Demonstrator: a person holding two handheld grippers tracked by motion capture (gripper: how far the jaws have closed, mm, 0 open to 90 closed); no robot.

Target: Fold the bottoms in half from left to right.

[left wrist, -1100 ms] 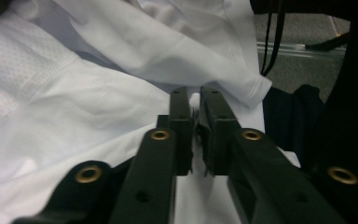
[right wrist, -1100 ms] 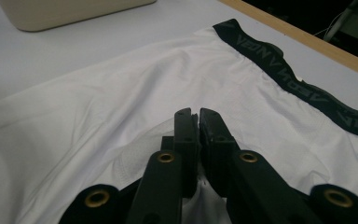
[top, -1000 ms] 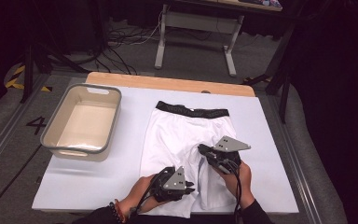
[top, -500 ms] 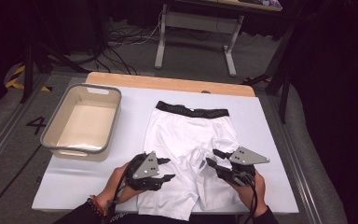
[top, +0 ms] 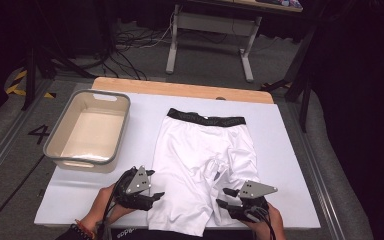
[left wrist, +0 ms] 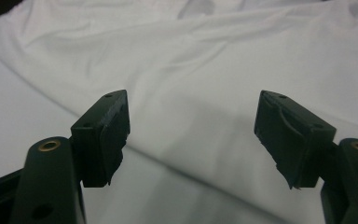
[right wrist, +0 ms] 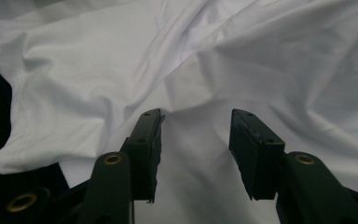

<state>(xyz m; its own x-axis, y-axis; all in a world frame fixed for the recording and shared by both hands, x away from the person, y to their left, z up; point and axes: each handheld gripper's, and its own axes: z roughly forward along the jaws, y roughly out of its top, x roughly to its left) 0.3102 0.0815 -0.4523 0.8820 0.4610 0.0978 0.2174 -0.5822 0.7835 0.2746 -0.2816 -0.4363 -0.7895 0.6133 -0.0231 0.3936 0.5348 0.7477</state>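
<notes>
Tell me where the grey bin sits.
In the high view, the grey bin sits on the table's left side, left of the white shorts and beyond the left gripper.

White fabric shorts (top: 205, 160) lie flat at the middle of the white-covered table (top: 290, 150); grey-rimmed beige plastic bin (top: 60, 150) sits to their left.

White shorts (top: 200, 165) at centre frame are smooth, faintly shiny stretch cloth, softly creased, with a matt black elastic waistband (top: 206, 118). My tabletop (top: 290, 150) wears a matt white sheet; bare wood shows along its upper edge. The bin (top: 60, 152) at left is smooth beige plastic, grey-rimmed. My gripper pads (left wrist: 107, 135) are matt black plastic.
</notes>
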